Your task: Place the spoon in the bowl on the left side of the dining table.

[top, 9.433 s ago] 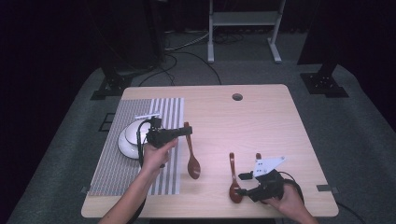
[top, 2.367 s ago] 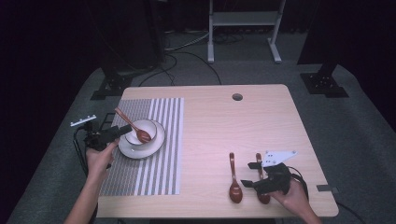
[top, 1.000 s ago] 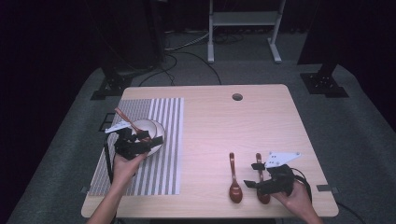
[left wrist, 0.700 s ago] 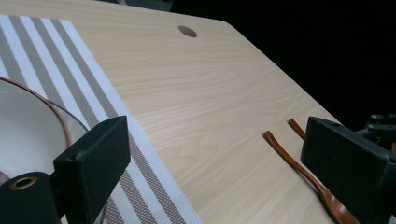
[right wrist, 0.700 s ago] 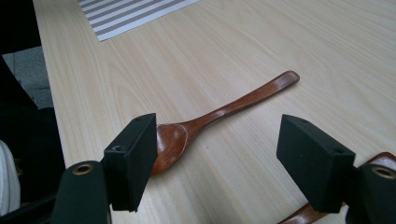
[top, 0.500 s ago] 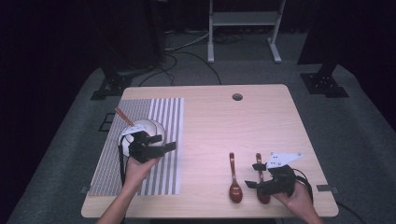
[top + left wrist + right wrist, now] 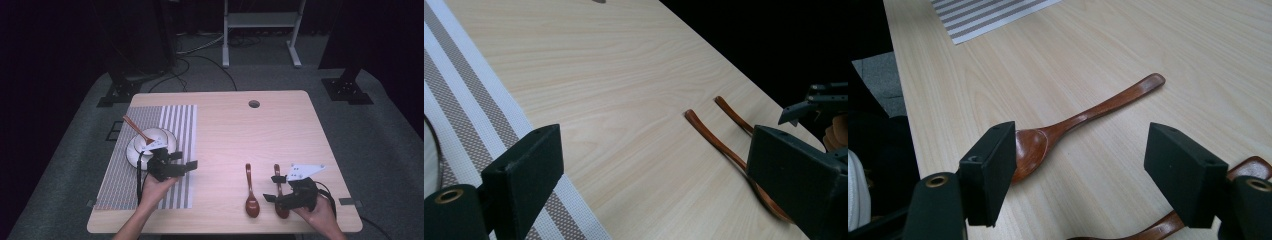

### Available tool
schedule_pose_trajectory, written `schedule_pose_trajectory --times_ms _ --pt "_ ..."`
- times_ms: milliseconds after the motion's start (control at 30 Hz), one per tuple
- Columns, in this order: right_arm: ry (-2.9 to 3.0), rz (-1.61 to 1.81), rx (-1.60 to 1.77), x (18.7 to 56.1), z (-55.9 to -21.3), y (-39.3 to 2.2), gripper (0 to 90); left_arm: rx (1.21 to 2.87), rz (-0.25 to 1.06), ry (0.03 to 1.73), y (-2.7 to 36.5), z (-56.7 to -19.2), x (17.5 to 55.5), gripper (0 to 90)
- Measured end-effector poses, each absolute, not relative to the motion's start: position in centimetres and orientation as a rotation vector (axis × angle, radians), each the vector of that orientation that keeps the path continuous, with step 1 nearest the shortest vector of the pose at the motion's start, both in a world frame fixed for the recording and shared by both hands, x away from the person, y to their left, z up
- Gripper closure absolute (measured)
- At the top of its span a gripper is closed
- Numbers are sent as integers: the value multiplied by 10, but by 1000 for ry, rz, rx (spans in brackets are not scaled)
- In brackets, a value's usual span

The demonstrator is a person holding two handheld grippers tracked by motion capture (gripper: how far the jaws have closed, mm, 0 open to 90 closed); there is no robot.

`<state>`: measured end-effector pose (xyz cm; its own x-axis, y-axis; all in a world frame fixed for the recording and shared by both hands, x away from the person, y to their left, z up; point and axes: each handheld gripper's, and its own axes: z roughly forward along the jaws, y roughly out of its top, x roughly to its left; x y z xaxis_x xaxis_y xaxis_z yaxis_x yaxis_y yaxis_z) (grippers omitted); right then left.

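Two wooden spoons lie side by side near the table's right front edge.
Right gripper (image 7: pixel 274 188) hovers over the right spoon (image 7: pixel 278 190), jaws spread, empty; left spoon (image 7: pixel 250 192) just beside. Left gripper (image 7: pixel 183 162) over the striped mat (image 7: pixel 175 125), jaws spread, empty.

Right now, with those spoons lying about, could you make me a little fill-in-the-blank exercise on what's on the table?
1. One wooden spoon rests in the white ____.
2. On the bare table lie ____ more spoons.
3. The left claw hangs over the ____ placemat.
4. The jaws of the right claw stand ____.

Missing words: bowl; two; striped; open
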<state>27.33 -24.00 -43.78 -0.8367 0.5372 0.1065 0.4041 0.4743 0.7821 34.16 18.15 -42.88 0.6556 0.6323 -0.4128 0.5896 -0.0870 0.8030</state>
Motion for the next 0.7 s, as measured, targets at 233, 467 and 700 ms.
schedule_pose_trajectory --times_ms 233,467,700 --pt "2548 1308 831 271 -437 -242 277 1778 37 978 176 -435 338 72" --pt "2535 1316 846 269 -437 -245 276 1799 21 950 168 -437 331 72" --pt "2526 1325 863 269 -438 -248 276 1820 -13 926 156 -438 326 72"
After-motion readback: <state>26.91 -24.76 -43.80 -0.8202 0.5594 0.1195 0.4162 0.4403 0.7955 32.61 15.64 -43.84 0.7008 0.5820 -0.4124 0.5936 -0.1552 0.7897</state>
